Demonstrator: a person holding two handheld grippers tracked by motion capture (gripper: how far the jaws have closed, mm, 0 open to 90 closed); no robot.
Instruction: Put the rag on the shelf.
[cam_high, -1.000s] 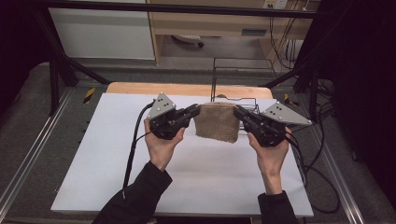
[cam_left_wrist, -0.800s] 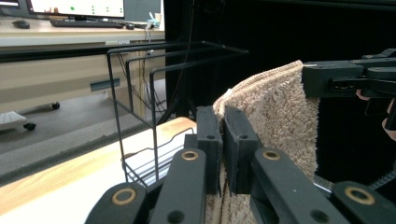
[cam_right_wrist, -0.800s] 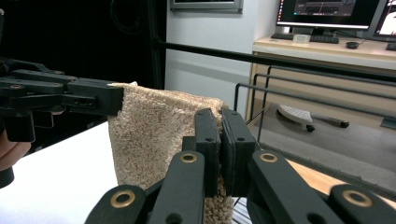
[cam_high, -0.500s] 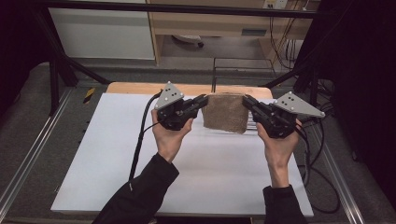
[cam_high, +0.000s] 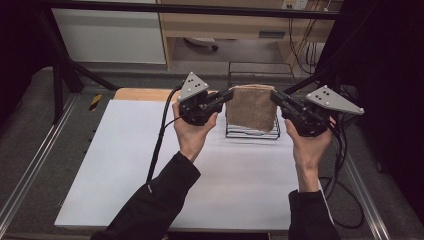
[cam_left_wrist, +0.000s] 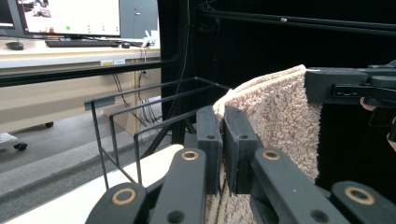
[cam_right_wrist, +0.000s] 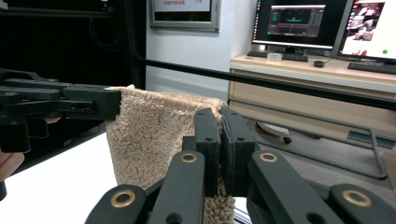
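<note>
Towel (cam_high: 253, 107), folded, is clamped at its top corners by my L gripper (cam_high: 227, 95) & R gripper (cam_high: 276, 97), now lifted off the table (cam_high: 125, 165) vs a sec ago, hanging over the wire rack (cam_high: 251, 133), ready to lower onto it.

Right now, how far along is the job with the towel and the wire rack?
Done: the folded brown towel is off the table, pinched at its two top corners by the left gripper and the right gripper, both shut on it. In hand: it hangs stretched between them above the black wire rack. Left: probably lowering it onto or into the rack and letting go.
</note>
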